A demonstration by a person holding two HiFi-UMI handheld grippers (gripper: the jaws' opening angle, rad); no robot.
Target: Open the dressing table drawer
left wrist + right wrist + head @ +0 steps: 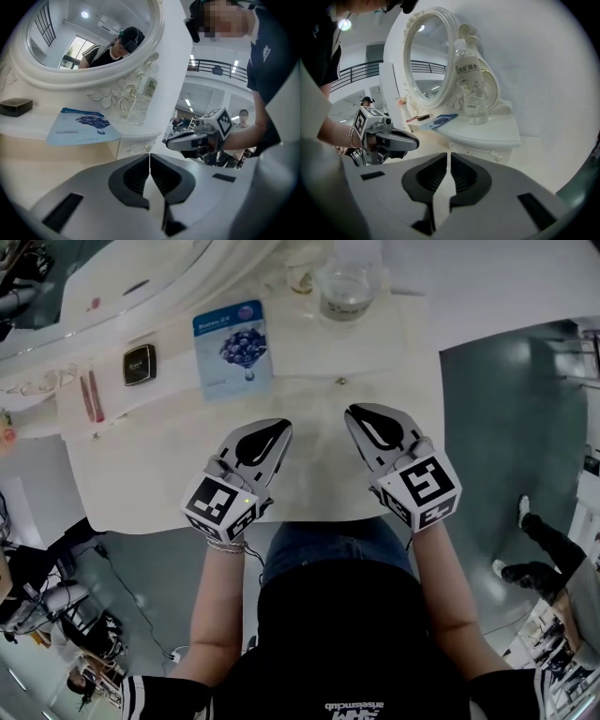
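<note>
- Left gripper point(270, 435) and right gripper point(364, 420), mid-frame in the head view: jaws pressed together, empty.
- Drawer point(136, 148): small, shut, at centre of the left gripper view under the shelf point(28, 125). Its front is hidden from overhead.

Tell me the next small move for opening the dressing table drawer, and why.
Probably open the right gripper: its jaws are shut on nothing, and the small shiny knob on the white drawer front lies just ahead, untouched, so the jaws need a gap to take it.
</note>
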